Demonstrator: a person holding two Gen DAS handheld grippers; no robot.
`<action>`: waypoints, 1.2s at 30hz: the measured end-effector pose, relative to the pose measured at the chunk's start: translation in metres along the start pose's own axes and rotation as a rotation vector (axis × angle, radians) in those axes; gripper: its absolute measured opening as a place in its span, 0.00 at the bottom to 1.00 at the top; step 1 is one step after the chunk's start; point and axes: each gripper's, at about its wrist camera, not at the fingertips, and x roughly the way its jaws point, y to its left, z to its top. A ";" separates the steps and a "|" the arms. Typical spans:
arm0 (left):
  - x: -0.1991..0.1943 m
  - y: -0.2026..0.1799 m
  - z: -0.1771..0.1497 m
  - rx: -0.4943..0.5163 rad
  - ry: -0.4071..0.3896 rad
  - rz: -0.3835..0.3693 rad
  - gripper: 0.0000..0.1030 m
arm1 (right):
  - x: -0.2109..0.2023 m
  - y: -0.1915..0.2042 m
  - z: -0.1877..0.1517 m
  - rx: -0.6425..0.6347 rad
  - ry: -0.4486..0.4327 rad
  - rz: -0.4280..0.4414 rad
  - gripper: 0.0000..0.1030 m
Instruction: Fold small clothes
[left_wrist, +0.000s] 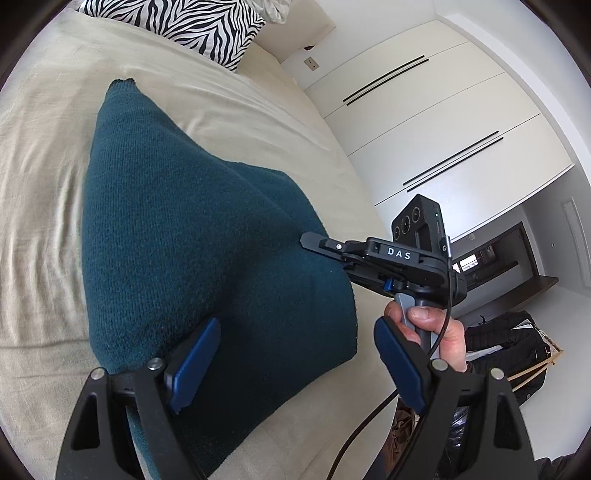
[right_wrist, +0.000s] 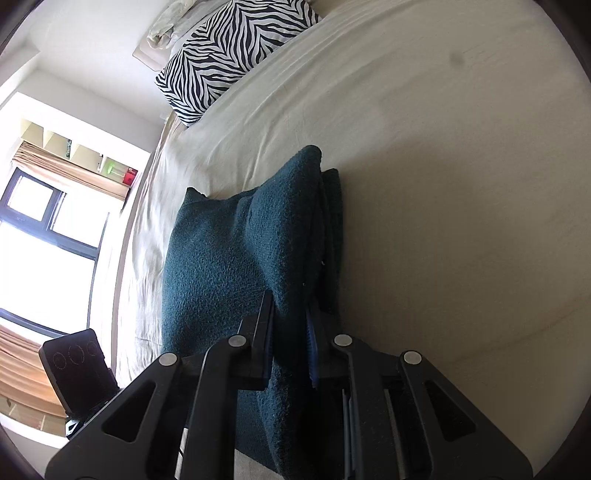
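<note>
Cream bedsheet (left_wrist: 48, 155) fills most of both views; white wardrobe doors (left_wrist: 436, 122) upper right in left view, window (right_wrist: 40, 236) at left in right view. One zebra-print pillow (right_wrist: 236, 48), one teal knit garment (left_wrist: 184, 236). Right gripper (right_wrist: 290, 325) clamps a raised fold, frame centre. Left gripper (left_wrist: 295, 365) spread wide, garment btwn its pads, lower frame.
</note>
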 end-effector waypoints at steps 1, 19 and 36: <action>0.003 -0.001 0.000 0.006 0.006 0.011 0.85 | 0.003 -0.006 -0.001 0.011 0.014 0.010 0.13; 0.011 -0.014 0.078 0.127 -0.047 0.157 0.85 | -0.022 -0.001 0.008 0.029 -0.166 -0.032 0.22; 0.065 0.027 0.077 0.195 0.017 0.407 0.78 | 0.035 0.010 0.049 -0.046 -0.115 -0.097 0.18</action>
